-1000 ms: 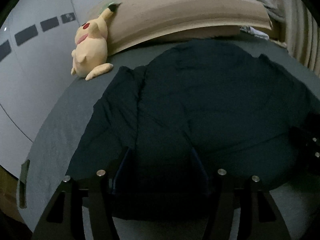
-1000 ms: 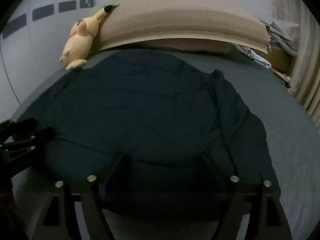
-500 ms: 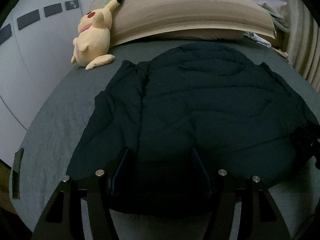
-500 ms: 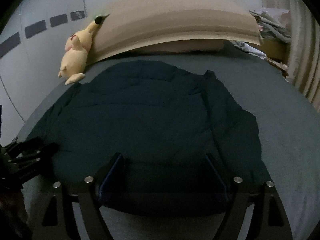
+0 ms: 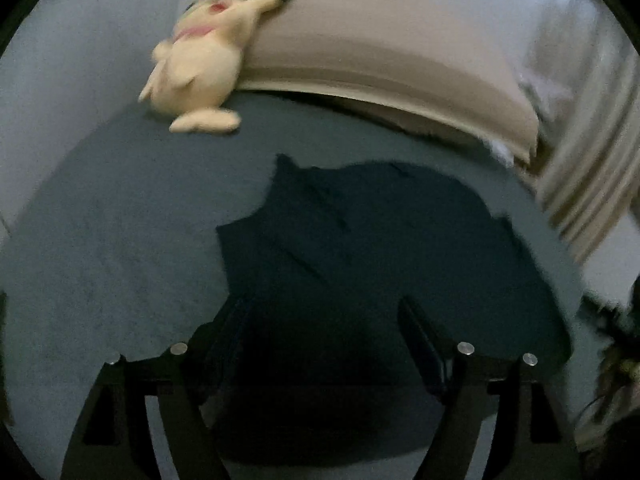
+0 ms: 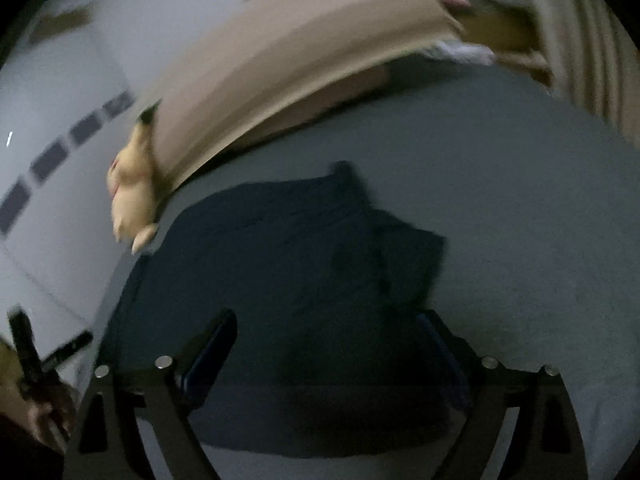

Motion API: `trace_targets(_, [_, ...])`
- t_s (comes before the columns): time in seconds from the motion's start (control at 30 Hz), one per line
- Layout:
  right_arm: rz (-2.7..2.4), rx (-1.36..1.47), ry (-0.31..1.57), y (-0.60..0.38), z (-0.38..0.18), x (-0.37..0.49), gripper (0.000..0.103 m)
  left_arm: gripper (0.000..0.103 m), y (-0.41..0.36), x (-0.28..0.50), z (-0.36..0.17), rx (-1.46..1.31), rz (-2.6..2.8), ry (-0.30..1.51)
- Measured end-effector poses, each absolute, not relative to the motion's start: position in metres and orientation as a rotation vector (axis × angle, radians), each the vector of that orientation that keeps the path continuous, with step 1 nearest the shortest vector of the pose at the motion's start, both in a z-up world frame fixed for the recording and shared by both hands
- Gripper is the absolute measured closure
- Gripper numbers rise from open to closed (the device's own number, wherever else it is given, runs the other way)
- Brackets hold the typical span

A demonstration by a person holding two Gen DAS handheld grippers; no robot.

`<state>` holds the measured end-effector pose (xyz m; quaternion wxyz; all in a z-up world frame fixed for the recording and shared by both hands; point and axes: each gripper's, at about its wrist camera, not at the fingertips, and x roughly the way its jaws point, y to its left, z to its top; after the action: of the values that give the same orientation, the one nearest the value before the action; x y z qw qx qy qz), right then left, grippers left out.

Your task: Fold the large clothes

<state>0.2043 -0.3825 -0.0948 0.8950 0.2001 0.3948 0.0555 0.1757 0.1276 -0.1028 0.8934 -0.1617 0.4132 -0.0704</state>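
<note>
A large dark navy garment (image 5: 380, 264) lies spread on the grey-blue bed (image 5: 120, 240). It also shows in the right wrist view (image 6: 288, 264), with a sleeve lying along its right side. My left gripper (image 5: 324, 320) is open above the garment's near hem, fingers wide apart. My right gripper (image 6: 324, 332) is open too, above the near hem on the garment's right part. Neither holds cloth. Both views are blurred and dim.
A yellow plush toy (image 5: 200, 72) leans on the tan headboard cushion (image 5: 380, 48) at the far left; it also shows in the right wrist view (image 6: 132, 192). White wall panels stand left. A curtain (image 5: 592, 184) hangs at the right. Bare bed sheet (image 6: 540, 220) surrounds the garment.
Both cameras have risen and pulled back fast, tilting; the garment looks smaller and farther. Both grippers stay open.
</note>
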Motion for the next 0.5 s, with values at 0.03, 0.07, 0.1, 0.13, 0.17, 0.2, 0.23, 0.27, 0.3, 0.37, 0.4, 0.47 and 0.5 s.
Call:
trace_targets(0.03, [0.114,0.490,0.831,-0.404,-0.102,0.211,0.010,0.023,0.138,0.182,-0.108,-0.389,-0.170,0.878])
trace_targets(0.07, [0.117,0.564,0.852,-0.420,-0.112,0.219,0.010,0.023,0.151,0.190,-0.115,-0.461,-0.205,0.905])
trace_targets(0.1, [0.130,0.615,0.869,-0.429,-0.118,0.224,0.010,0.023,0.163,0.199,-0.125,-0.543,-0.232,0.934])
trace_targets(0.13, [0.166,0.690,0.896,-0.440,-0.129,0.232,0.010,0.023,0.172,0.207,-0.133,-0.604,-0.257,0.961])
trace_targets(0.17, [0.196,0.746,0.921,-0.448,-0.139,0.241,0.010,0.023,0.178,0.214,-0.142,-0.661,-0.289,0.989])
trace_targets(0.2, [0.210,0.771,0.936,-0.451,-0.146,0.248,0.010,0.023,0.184,0.223,-0.151,-0.721,-0.316,1.013])
trace_targets(0.23, [0.226,0.782,0.955,-0.452,-0.152,0.255,0.010,0.023,0.187,0.227,-0.156,-0.744,-0.322,1.018])
trace_targets(0.27, [0.243,0.791,0.979,-0.450,-0.158,0.262,0.010,0.023,0.188,0.232,-0.160,-0.761,-0.333,1.024])
trace_targets(0.3, [0.250,0.795,0.998,-0.448,-0.164,0.268,0.010,0.023,0.188,0.237,-0.165,-0.776,-0.350,1.038])
trace_targets(0.37, [0.282,0.795,1.026,-0.440,-0.172,0.277,0.010,0.023,0.186,0.241,-0.171,-0.792,-0.371,1.060])
trace_targets(0.4, [0.312,0.802,1.042,-0.436,-0.176,0.282,0.010,0.021,0.183,0.243,-0.173,-0.783,-0.388,1.068])
trace_targets(0.47, [0.335,0.795,1.045,-0.430,-0.177,0.288,0.010,0.018,0.177,0.246,-0.175,-0.756,-0.416,1.082])
trace_targets(0.5, [0.362,0.781,1.050,-0.423,-0.177,0.292,0.010,0.017,0.173,0.249,-0.178,-0.741,-0.432,1.094])
